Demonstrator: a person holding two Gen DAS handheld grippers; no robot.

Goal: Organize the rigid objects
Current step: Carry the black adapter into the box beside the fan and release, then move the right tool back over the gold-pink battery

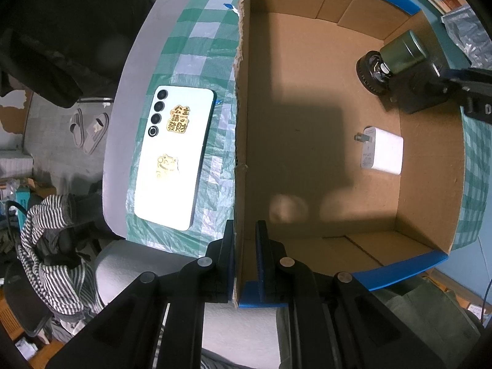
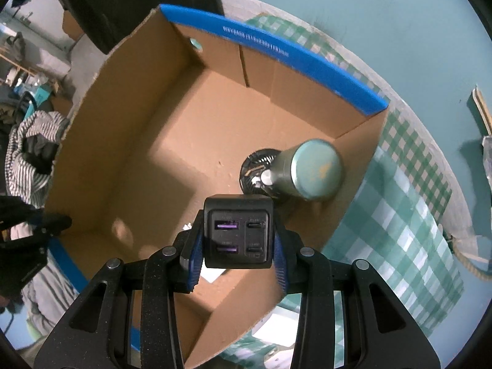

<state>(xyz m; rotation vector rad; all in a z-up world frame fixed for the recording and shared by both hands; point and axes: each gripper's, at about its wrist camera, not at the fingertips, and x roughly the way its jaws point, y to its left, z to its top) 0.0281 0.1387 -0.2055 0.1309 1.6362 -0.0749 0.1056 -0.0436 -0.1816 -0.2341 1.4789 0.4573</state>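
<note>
An open cardboard box (image 1: 307, 98) with blue edges stands on a green checked cloth. My left gripper (image 1: 244, 240) is shut on the box's near side wall (image 1: 241, 123), one finger on each side. Inside lie a white plug adapter (image 1: 382, 150), a green tin can (image 1: 402, 50) and a small black fan (image 1: 372, 72). My right gripper (image 2: 238, 240) is shut on a black multi-port charger cube (image 2: 238, 230), held over the box (image 2: 184, 141) near the can (image 2: 310, 169) and fan (image 2: 258, 166). A white phone (image 1: 175, 156) lies back up on the cloth outside the box.
The checked cloth (image 2: 399, 209) covers a round white table (image 1: 123, 123). A striped garment (image 1: 52, 246) hangs over a chair at the left. Slippers (image 1: 89, 129) lie on the floor. My right gripper reaches in at the box's right wall (image 1: 473, 92).
</note>
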